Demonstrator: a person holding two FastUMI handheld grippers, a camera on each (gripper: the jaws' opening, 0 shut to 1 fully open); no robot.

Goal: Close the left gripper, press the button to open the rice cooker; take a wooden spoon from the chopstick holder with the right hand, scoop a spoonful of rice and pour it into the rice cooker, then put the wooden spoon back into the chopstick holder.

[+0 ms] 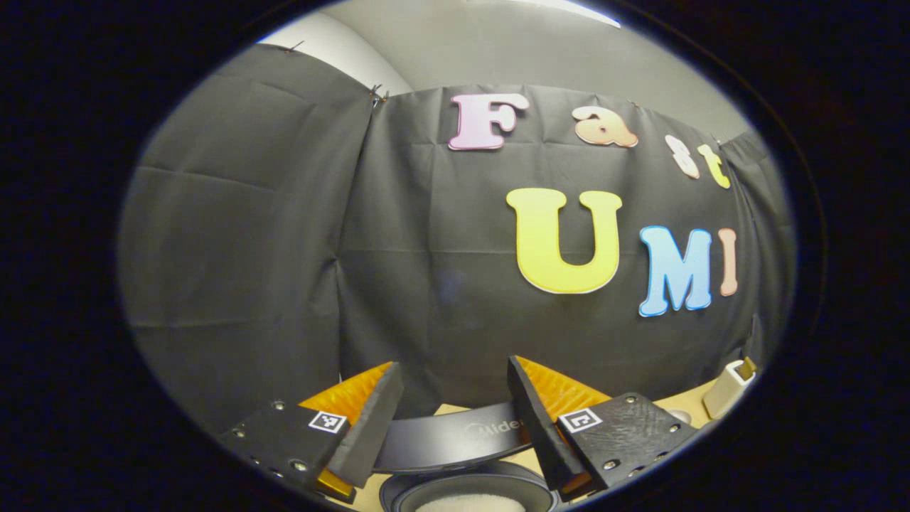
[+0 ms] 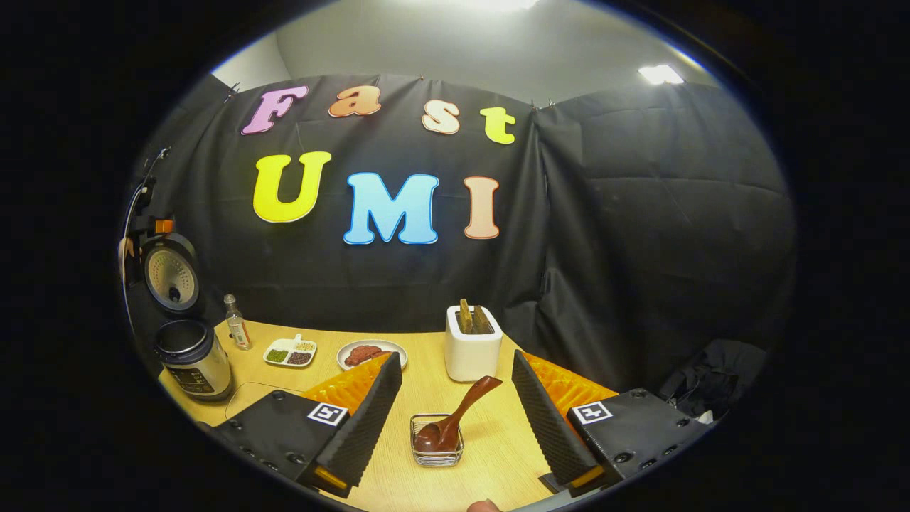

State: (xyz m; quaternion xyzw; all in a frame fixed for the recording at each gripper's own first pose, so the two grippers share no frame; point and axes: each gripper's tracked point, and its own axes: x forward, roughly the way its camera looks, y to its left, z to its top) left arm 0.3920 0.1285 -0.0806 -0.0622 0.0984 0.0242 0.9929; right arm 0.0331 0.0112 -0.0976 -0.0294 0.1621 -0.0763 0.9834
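Note:
In the right gripper view the rice cooker (image 2: 193, 359) stands at the table's far left with its lid (image 2: 170, 274) raised. The wooden spoon (image 2: 455, 419) lies with its bowl in a small square dish (image 2: 437, 451), its handle leaning up to the right. Nothing holds it. My right gripper (image 2: 455, 355) is open, its fingers either side of the spoon and short of it. Behind the spoon stands the white chopstick holder (image 2: 471, 352) with wooden utensils in it. My left gripper (image 1: 453, 366) is open above the cooker's pot (image 1: 426, 491), where white rice (image 1: 469, 503) shows, with the lid (image 1: 455, 441) upright behind.
A small bottle (image 2: 237, 323), a divided dish of beans (image 2: 290, 352) and a plate of red food (image 2: 370, 353) line the back of the wooden table (image 2: 498, 455). The chopstick holder (image 1: 729, 387) also sits at the far right of the left gripper view.

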